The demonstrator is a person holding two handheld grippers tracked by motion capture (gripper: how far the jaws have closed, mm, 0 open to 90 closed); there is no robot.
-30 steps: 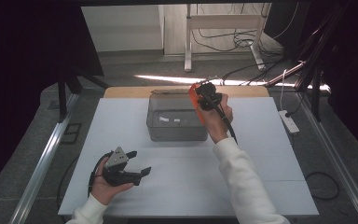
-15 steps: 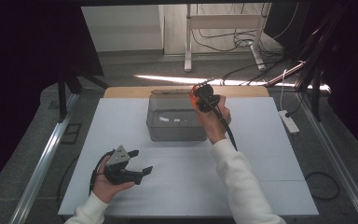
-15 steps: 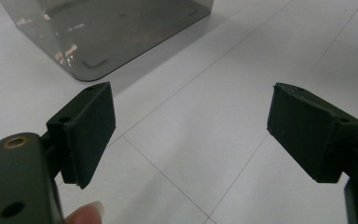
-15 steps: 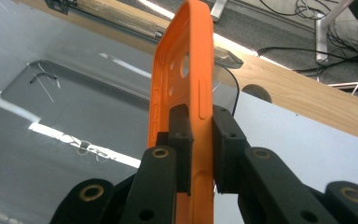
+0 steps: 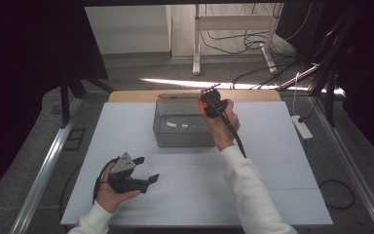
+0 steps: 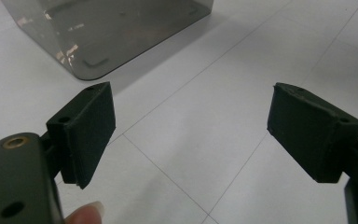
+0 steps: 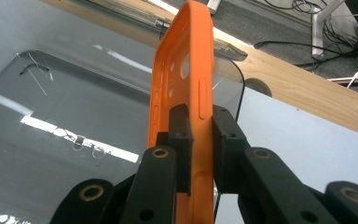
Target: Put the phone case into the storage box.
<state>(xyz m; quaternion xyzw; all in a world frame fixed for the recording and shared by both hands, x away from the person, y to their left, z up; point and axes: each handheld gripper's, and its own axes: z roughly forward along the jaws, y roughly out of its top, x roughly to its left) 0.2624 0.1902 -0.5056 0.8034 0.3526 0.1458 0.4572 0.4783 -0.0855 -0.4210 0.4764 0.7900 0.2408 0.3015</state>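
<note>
Gripping an orange soft plastic phone case (image 7: pixel 186 88) edge-on, the right gripper (image 7: pixel 199 140) has its jaws clamped on the case's side wall, holding it upright over the right end of a smoky transparent plastic box (image 5: pixel 182 124), centre of the high view. There the case (image 5: pixel 203 105) shows as an orange patch by the right gripper (image 5: pixel 212 103). Left gripper (image 5: pixel 143 170) sits in the hand at lower left of the high view, jaws spread wide apart with nothing between them; in its own view the left gripper (image 6: pixel 191 135) hangs over bare tabletop, with the box's corner (image 6: pixel 98 32) at upper left. White matte tabletop (image 5: pixel 272 165) with faint panel seams, and a wooden strip (image 5: pixel 253 95) along its far edge. Beyond: grey floor (image 5: pixel 141 63), white desk legs (image 5: pixel 233 34), loose black cables (image 5: pixel 243 39), a white power strip (image 5: pixel 302 126) at right. Dark curtains both sides.
</note>
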